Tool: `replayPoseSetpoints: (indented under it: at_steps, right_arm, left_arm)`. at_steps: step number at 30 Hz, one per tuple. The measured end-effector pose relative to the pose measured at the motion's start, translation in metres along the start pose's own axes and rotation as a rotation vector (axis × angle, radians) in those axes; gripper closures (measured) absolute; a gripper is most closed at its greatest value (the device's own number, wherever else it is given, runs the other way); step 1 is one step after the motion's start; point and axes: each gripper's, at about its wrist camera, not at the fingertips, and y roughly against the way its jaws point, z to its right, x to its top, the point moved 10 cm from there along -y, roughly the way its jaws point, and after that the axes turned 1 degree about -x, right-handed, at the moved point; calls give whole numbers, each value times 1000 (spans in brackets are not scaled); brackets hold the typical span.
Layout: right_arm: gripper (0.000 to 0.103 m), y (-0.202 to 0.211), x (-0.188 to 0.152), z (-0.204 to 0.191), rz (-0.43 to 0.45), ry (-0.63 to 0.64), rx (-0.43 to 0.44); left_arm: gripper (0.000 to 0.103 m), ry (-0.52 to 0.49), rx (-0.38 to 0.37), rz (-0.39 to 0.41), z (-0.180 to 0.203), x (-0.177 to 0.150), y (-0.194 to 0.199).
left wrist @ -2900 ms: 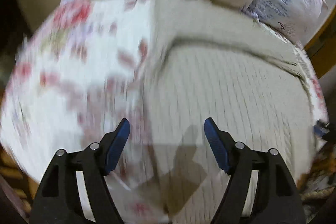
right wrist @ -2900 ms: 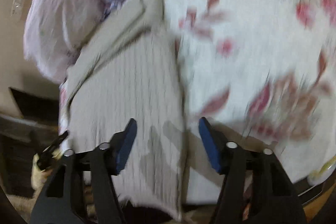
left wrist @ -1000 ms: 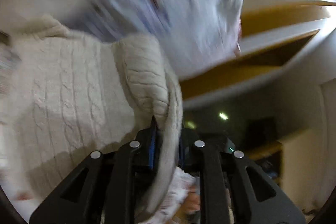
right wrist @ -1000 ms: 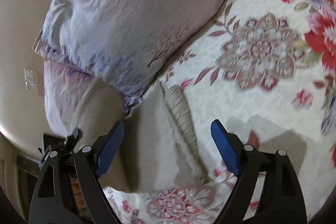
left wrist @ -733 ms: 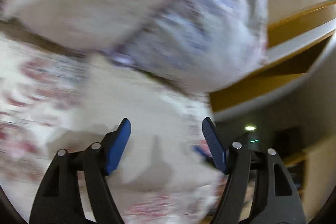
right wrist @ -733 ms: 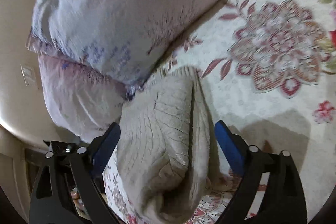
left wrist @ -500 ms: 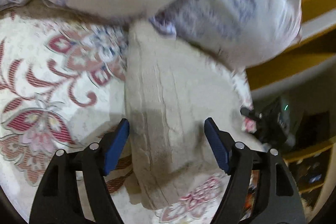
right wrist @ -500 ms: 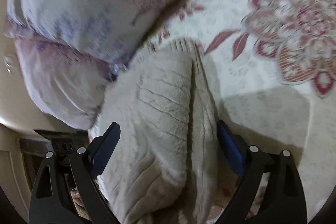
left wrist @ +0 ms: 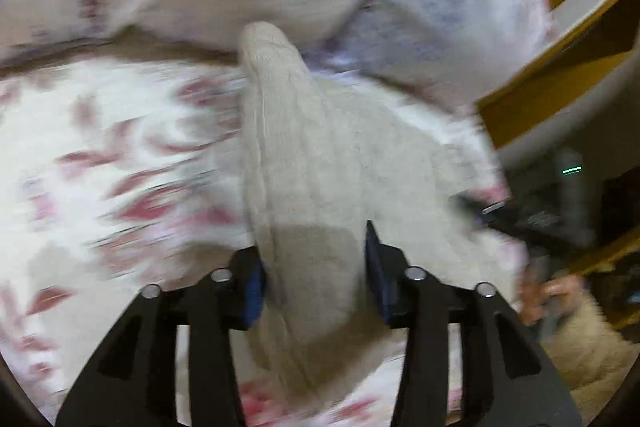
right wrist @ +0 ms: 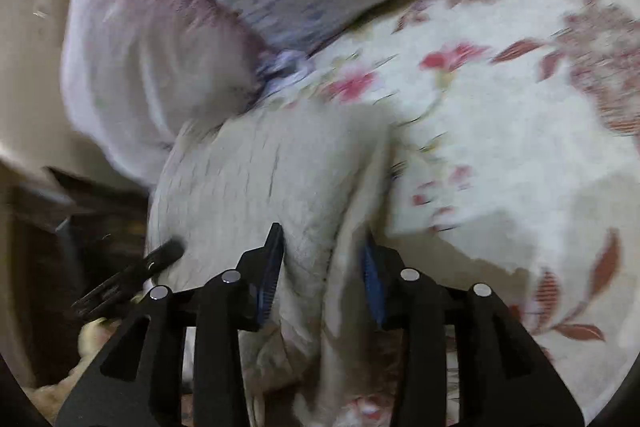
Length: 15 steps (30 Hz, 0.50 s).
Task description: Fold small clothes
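Left tool [left wrist: 316, 267]: its blue pads [left wrist: 374, 269] sit either side of a thick fold of the cream knit sweater [left wrist: 320, 163], closed onto it as far as the bulk allows; the fabric fills the gap between the fingers. Right tool [right wrist: 322, 267]: likewise closed on the same sweater [right wrist: 260, 179], with a bunched ridge of knit running up between its pads [right wrist: 272, 259]. Sweater: lies directly ahead of both tools on the bed, already doubled into a narrow bundle, its far end just short of the pillows. Step in hand, by my reading: you are gripping the near end of the bundle to carry it over for a further fold, or to shift it. To do it well, take all the layers in each pinch, not the top one alone; lift both tools level and together so the knit does not sag or slide open between them; lay the edge down square before letting go. Thick knit is springy, so expect it to lift back once released. Bedspread [right wrist: 500, 131]: white with red flowers, beneath and beside the sweater. Pillows [right wrist: 152, 39]: pale lilac, beyond the tools, one touching the sweater's far end. Room: a yellow-brown frame [left wrist: 560, 75] shows to the right of the left tool; beyond it the room is dim and blurred.
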Motion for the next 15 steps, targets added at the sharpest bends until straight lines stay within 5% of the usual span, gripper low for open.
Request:
replayPoseSetpoints:
  at_steps: [2,4,5,6,7,11,15]
  right_arm:
    - [53,11,6,-3,82,-61,60]
    - [56,3,4,-9,64,-53,83]
    - [89,-7,2,-14,36,-19,60]
    - [95,-16,3,-16,27,35,-1]
    - [95,-19,10,-15,57,80,-91]
    - [95,-17,53,16,144,-49,-161]
    - [85,-1,48,0,154,3,-155]
  left_arm:
    - [44,26,40,43,-13,-5,12]
    - [37,44,59,91,-20,-5,31]
    - [34,47,66,106,-21,-8,37]
    - [32,53,72,123,-22,-12,45]
    - [32,58,79,132,-26,-17,53]
    - [27,31,134,135,-19,-34,61]
    - [5,-28,260,143,-30,-57,65]
